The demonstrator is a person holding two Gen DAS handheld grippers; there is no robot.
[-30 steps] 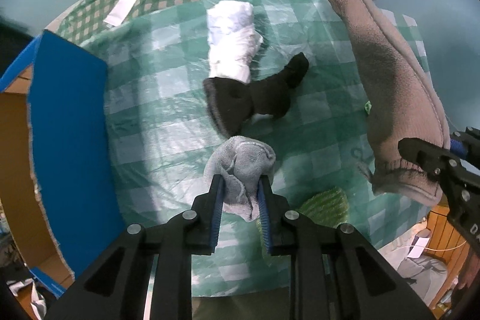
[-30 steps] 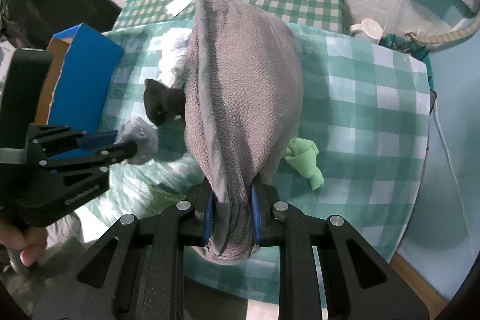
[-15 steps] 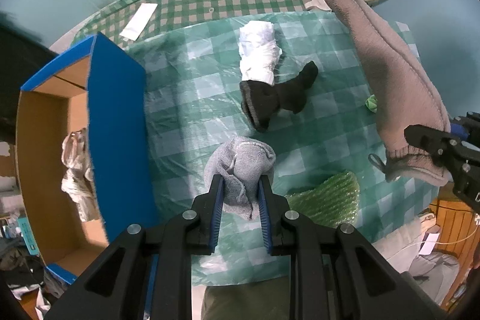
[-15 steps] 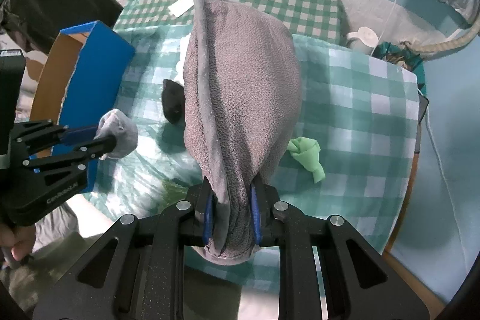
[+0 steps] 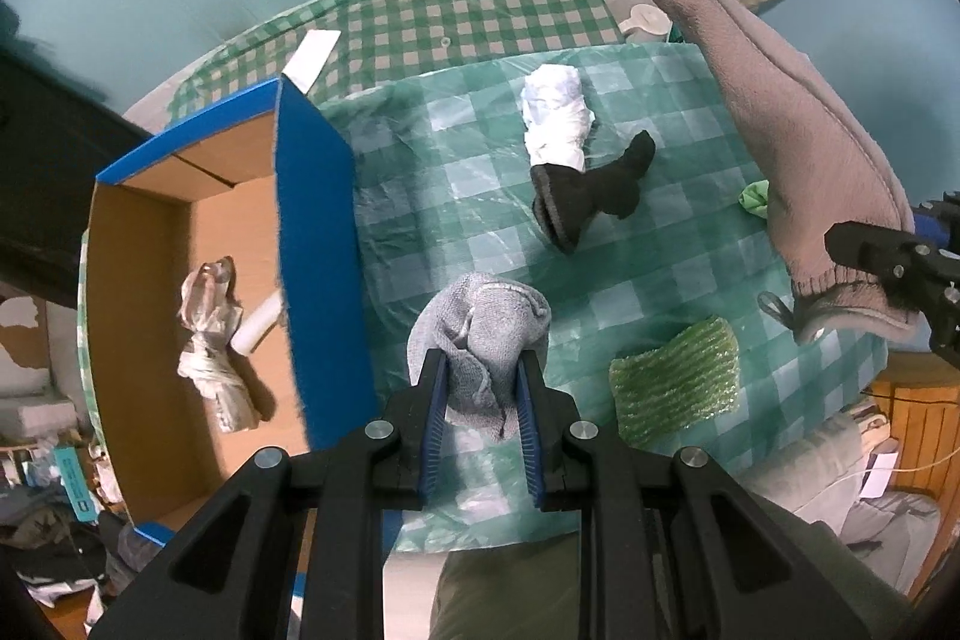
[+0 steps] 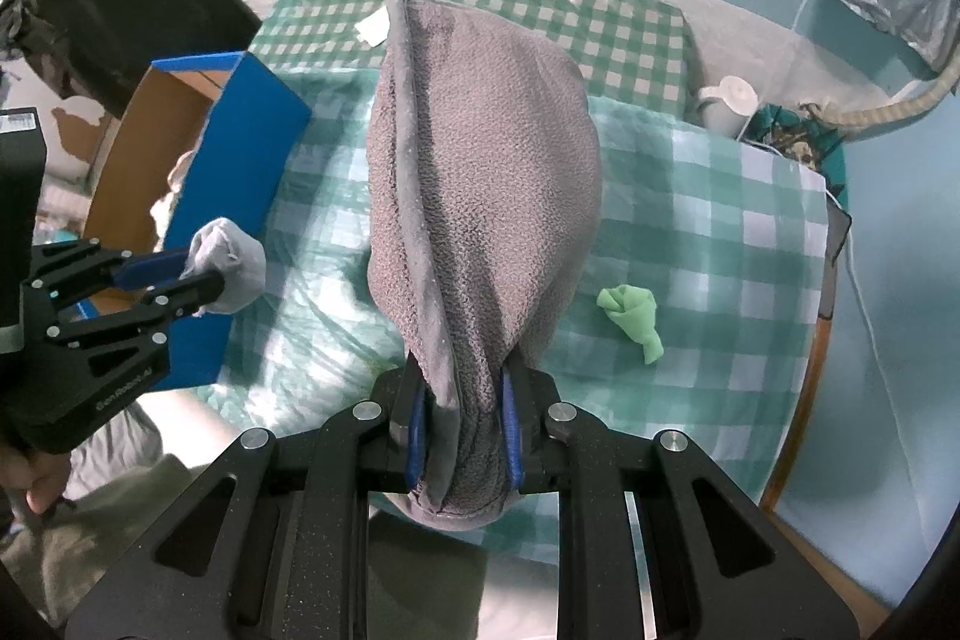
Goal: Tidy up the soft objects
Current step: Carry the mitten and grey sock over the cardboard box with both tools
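Above checked table point(image 5: 660, 244): left tool point(image 5: 480, 388) clamps grey sock point(image 5: 480, 334); right tool point(image 6: 462, 424) clamps grey towel point(image 6: 480, 184).

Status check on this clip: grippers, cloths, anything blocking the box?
Left gripper shut on grey cloth, beside box. Right gripper shut on grey towel, held above table. Box open, nothing blocking.

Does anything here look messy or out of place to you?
Mildly. A black sock lies crumpled on the checked tablecloth, overlapping a white rolled cloth, and a small green cloth sits bunched up alone. The cardboard box has a ragged, torn edge. Nothing looks spilled.
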